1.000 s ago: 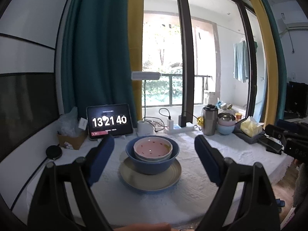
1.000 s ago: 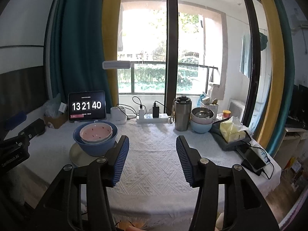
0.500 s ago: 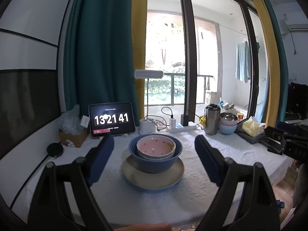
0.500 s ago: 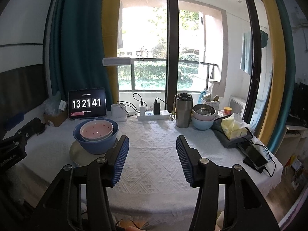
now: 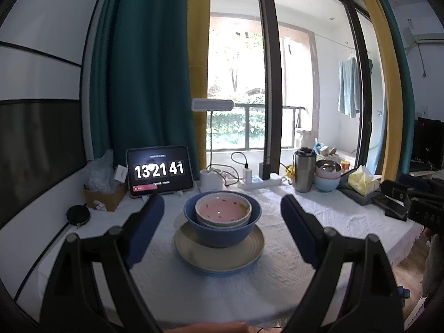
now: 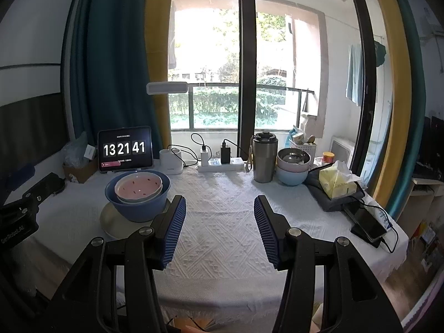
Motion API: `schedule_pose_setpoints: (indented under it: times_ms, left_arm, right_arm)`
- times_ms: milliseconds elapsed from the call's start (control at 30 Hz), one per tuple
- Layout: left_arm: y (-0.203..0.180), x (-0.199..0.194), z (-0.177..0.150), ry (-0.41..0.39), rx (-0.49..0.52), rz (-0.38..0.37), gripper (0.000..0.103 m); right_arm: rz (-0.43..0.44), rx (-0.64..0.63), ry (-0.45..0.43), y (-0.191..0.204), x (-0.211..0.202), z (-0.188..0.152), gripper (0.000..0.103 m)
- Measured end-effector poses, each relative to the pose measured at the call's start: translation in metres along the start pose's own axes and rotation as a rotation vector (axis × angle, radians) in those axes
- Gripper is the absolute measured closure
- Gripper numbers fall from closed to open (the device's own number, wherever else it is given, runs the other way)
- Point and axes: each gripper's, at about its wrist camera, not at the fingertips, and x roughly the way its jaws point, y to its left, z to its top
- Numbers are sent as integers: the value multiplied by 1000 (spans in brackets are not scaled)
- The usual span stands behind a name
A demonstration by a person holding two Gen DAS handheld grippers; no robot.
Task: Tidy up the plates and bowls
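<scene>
A pink-lined bowl [image 5: 222, 211] nests inside a larger blue bowl [image 5: 222, 231], which stands on a beige plate [image 5: 219, 255] on the white tablecloth. My left gripper [image 5: 222, 216] is open, its blue fingers spread on either side of this stack and short of it, touching nothing. In the right wrist view the same pink-lined bowl [image 6: 138, 187], blue bowl [image 6: 137, 208] and plate [image 6: 111, 222] sit at the left. My right gripper [image 6: 220, 217] is open over bare cloth, to the right of the stack, with nothing between its fingers.
At the table's back stand a tablet clock [image 6: 125, 149], a lamp base [image 6: 171, 162], a power strip [image 6: 220, 165], a steel tumbler [image 6: 265, 161] and stacked small bowls [image 6: 292, 168]. A tissue box [image 6: 337, 184] and phone [image 6: 367, 226] lie at the right. A cardboard box [image 5: 104, 194] sits back left.
The left wrist view has shifted a little, so the stack sits slightly lower and nearer in frame. The clock reading advanced. Both grippers keep their opening.
</scene>
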Motion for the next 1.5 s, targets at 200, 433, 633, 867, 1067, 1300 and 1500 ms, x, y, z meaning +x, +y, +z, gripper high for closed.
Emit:
schedule_pose_setpoints:
  times_ms: [200, 433, 633, 867, 1067, 1300, 1500]
  left_arm:
    - [0, 0, 0, 0, 0, 0, 16]
    - [0, 0, 0, 0, 0, 0, 16]
    - [0, 0, 0, 0, 0, 0, 16]
    - [0, 0, 0, 1, 0, 0, 16]
    - [0, 0, 0, 0, 0, 0, 16]
    - [0, 0, 0, 1, 0, 0, 16]
    - [-1, 0, 0, 3, 1, -1, 16]
  right_arm:
    - [0, 0, 0, 0, 0, 0, 49]
    - [0, -1, 0, 0, 0, 0, 49]
    - [0, 0, 0, 0, 0, 0, 49]
    - [-1, 2, 3, -1, 1, -1, 49]
    - [-1, 2, 4, -1, 2, -1, 49]
    - [-1, 3, 4, -1, 2, -1, 49]
    - [0, 7, 9, -1, 4, -3, 49]
